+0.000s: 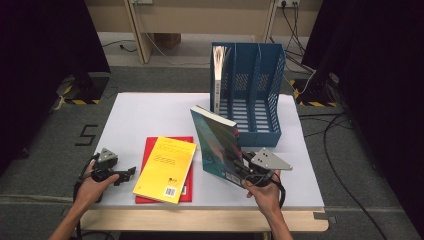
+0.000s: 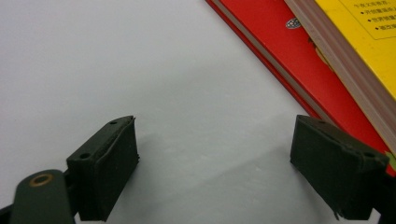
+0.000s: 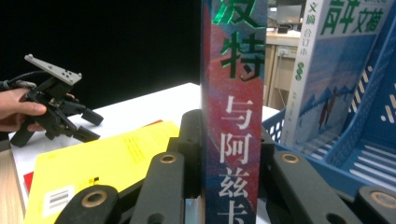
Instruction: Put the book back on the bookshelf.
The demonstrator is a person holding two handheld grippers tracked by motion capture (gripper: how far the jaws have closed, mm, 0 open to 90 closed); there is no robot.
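At the near right of the white table [image 1: 150,107] the right gripper [image 1: 246,172] has its black jaws clamped on a thick paperback with a teal and red cover [image 1: 219,145], gripping it at the lower corner by the spine. The book stands up off the table, tilted, its top corner leaning toward the blue file rack [image 1: 260,107] behind it but well short of entering a slot. In the right gripper view the paperback's spine [image 3: 233,112] rises straight up between the two jaws, with white and green characters running down it, and the pads press on both covers.

The blue file rack sits at the far right of the table, with three upright slots open toward the person. One book with a pale blue cover [image 1: 218,77] already stands upright in the leftmost slot; the other two slots hold nothing.

The left gripper [image 1: 122,175] rests low at the near left edge of the table, held in the person's left hand [image 1: 90,187]. Its jaws stand apart with only bare table between them, as the left gripper view shows, and it touches no book.

Between the two grippers a yellow book [image 1: 166,169] lies flat on top of a red book [image 1: 150,150], the yellow one skewed so the red cover shows along its left side and far edge. The left gripper's jaws point toward this pile, just beside the red book's edge [image 2: 280,60].
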